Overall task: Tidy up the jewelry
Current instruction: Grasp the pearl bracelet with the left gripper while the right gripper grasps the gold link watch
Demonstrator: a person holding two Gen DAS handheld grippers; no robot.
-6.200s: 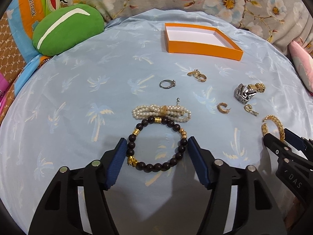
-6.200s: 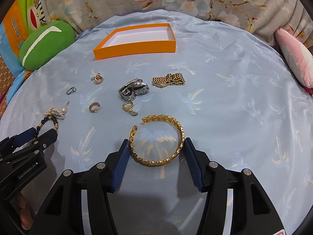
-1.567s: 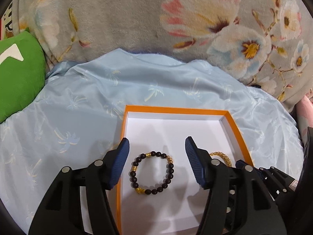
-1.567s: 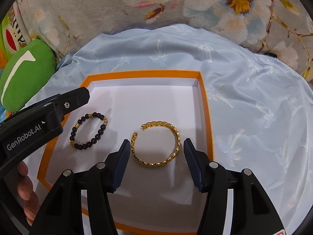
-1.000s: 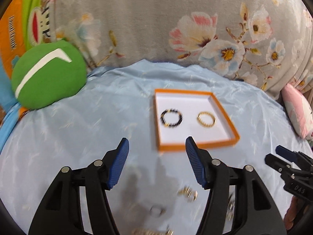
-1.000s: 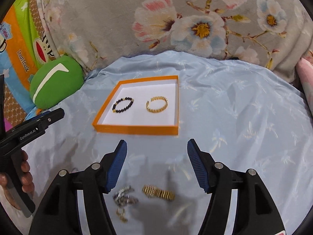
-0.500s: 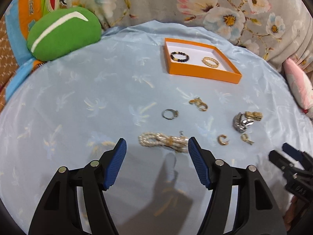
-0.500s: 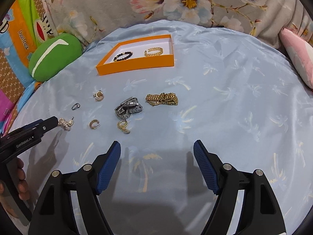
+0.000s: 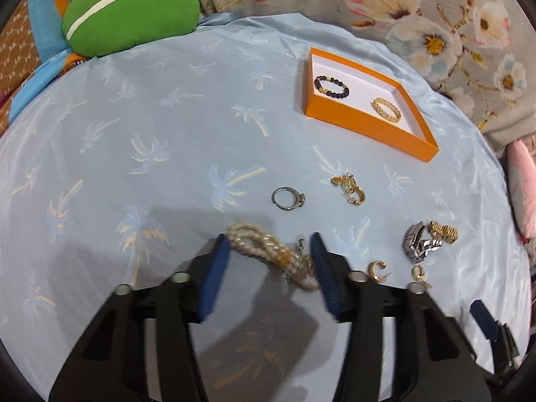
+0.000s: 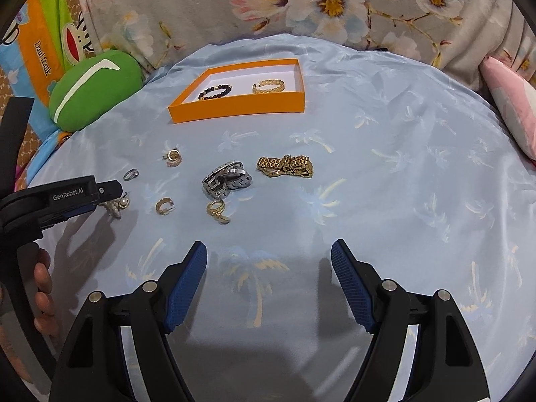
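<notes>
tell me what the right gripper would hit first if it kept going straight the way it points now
Most likely the bare blue cloth just ahead of it. The right gripper is open with nothing between its fingers and tilts down at the sheet. The silver watch and gold watch lie further on, though depth is hard to judge.

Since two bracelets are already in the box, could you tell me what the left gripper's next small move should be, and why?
Probably finish closing. The left gripper straddles the pearl bracelet on the blue cloth; its jaws have just been closing, but the pads do not clearly press it yet. Then lift toward the orange box.
</notes>
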